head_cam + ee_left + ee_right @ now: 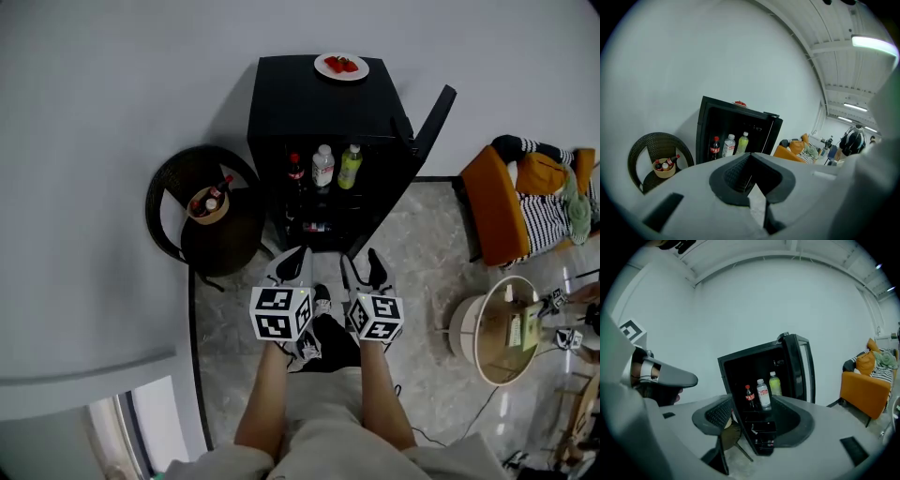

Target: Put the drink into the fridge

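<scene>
A black mini fridge [319, 103] stands against the wall with its door [432, 116] swung open to the right. On its shelf stand a cola bottle [296, 172], a clear bottle [323, 166] and a green bottle [350, 165]. More small red-capped bottles lie in a tan basket [208, 204] on a wicker chair [178, 202] left of the fridge. Both grippers hang in front of the fridge, well short of it. My left gripper [293, 265] [750, 158] is shut and holds nothing. My right gripper [362, 272] [757, 411] is open and also holds nothing.
A white plate [341, 67] with red food sits on top of the fridge. An orange sofa [499, 204] with cushions stands at the right, with a round table [495, 330] nearer to me. The person's legs and shoes are below the grippers on marble floor.
</scene>
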`<state>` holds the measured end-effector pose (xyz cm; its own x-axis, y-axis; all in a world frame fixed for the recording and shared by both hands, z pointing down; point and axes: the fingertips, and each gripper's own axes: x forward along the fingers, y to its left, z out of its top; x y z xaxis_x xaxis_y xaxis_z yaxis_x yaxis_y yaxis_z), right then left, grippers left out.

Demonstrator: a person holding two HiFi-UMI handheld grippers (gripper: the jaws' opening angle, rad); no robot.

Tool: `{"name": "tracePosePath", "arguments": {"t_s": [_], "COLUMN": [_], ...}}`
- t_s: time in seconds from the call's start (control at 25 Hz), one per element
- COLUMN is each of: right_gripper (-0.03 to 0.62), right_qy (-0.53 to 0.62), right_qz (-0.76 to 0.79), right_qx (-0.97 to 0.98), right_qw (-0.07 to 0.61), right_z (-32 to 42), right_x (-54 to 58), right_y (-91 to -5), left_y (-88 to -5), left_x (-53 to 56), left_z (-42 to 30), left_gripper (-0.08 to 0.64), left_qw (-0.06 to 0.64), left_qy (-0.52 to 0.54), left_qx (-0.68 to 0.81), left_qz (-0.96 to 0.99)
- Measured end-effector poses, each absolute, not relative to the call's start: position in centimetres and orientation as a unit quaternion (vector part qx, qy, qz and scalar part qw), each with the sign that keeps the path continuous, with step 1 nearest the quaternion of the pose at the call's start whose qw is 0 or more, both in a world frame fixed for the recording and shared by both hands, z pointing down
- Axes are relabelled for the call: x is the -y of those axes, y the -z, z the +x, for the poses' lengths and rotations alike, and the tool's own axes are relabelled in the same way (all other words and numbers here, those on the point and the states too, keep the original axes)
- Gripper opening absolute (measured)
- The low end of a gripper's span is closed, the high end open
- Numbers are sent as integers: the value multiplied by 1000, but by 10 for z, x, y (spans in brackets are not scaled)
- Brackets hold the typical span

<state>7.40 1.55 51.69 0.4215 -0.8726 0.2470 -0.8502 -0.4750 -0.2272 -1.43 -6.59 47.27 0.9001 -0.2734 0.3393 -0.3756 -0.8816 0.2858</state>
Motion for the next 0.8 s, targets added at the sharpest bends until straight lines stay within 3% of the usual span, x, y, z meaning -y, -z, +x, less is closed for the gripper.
{"name": "tracePosePath", "arguments": {"t_s": [0.4, 0.64, 0.8], "right_gripper": [148, 39, 10], "right_qy": [159, 159, 163], "right_qz": [-847, -837, -832], "right_qx": [-506, -524, -530], "right_qw": [44, 7, -7], "right_z": [72, 54, 53], "right_x": [-33, -32, -30], "right_y": [-501, -509, -511], "left_y": [-436, -440, -445], "left_x": [32, 35, 43], "left_z": [-20, -30, -33], "left_gripper": [8, 9, 8], "left_qw": [146, 146, 152], "left_qy": [-121, -123, -125], "left_qx": [136, 140, 148], "left_qz": [972, 972, 969]}}
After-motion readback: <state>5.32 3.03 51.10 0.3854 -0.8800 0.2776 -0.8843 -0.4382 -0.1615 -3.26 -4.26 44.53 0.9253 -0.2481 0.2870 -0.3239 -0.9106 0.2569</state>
